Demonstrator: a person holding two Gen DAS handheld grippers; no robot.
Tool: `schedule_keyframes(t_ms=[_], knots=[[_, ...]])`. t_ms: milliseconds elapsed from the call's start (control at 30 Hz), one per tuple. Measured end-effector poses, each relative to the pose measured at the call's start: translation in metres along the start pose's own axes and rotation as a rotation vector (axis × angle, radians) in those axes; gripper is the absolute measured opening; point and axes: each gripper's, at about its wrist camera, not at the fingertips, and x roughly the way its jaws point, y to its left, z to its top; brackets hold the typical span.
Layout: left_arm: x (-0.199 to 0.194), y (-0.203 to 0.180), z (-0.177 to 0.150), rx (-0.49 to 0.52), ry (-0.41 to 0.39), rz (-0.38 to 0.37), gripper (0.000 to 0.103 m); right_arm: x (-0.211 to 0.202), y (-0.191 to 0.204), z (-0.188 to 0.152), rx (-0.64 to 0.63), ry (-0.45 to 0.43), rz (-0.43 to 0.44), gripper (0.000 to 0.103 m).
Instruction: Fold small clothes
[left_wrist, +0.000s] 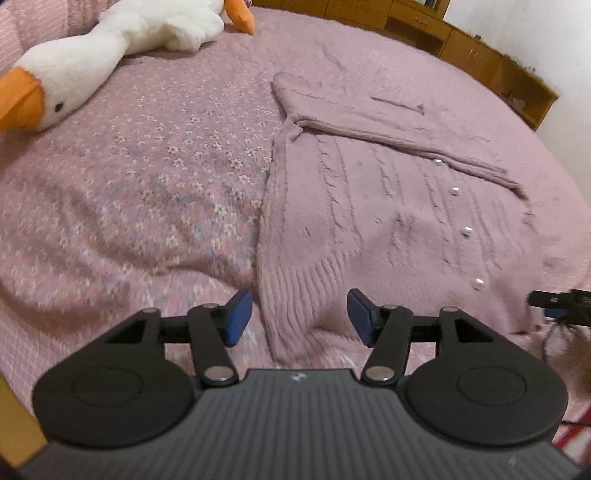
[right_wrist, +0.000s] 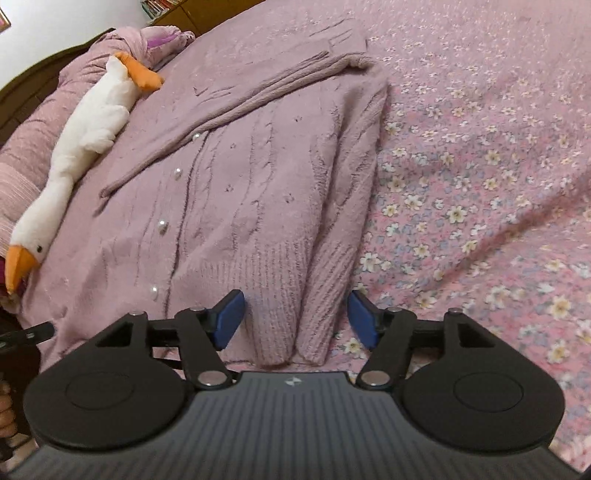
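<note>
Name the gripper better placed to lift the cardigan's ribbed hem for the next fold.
Probably right: the right gripper, open, straddles the cardigan's ribbed hem corner. The left gripper, open, frames the opposite hem edge.

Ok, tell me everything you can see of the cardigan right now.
The cardigan is a mauve, fuzzy cable knit with pearl-like buttons down the front and a ribbed hem. It lies flat on the floral bedspread, both sides folded in, one sleeve laid diagonally across the chest. Both tongs, left and right, stand open over the hem corners, not gripping.

bedspread (right_wrist: 480, 147) open rightward; plush goose (right_wrist: 85, 140) blocks left.
</note>
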Motion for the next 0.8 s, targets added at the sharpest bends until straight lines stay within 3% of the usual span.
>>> schedule_keyframes(t_ms=[200,300,433,533,633,667,733,800], knots=[[0.046,0.006,0.010,-0.110,0.149,-0.071,0.059,0.007,0.002,0.008,0.023,0.024,-0.003,0.073],[0.055,-0.007,0.008,-0.079,0.173,-0.090,0.057,0.009,0.007,0.008,-0.006,0.023,-0.021,0.074],[0.062,-0.022,0.004,-0.035,0.196,-0.080,0.043,0.009,0.014,0.004,-0.048,0.002,-0.039,0.071],[0.062,-0.021,0.003,-0.063,0.199,-0.114,0.024,0.008,0.019,0.001,-0.075,-0.021,-0.030,0.069],[0.061,-0.018,0.002,-0.090,0.197,-0.131,0.017,0.012,0.020,0.002,-0.083,-0.027,-0.031,0.068],[0.058,-0.018,0.002,-0.088,0.191,-0.131,0.016,0.013,0.021,0.003,-0.089,-0.030,-0.033,0.065],[0.052,-0.018,0.002,-0.078,0.174,-0.130,0.015,0.011,0.021,0.002,-0.105,-0.046,-0.055,0.032],[0.044,-0.016,0.002,-0.079,0.153,-0.129,0.015,0.007,0.016,0.002,-0.087,-0.057,-0.026,0.018]])
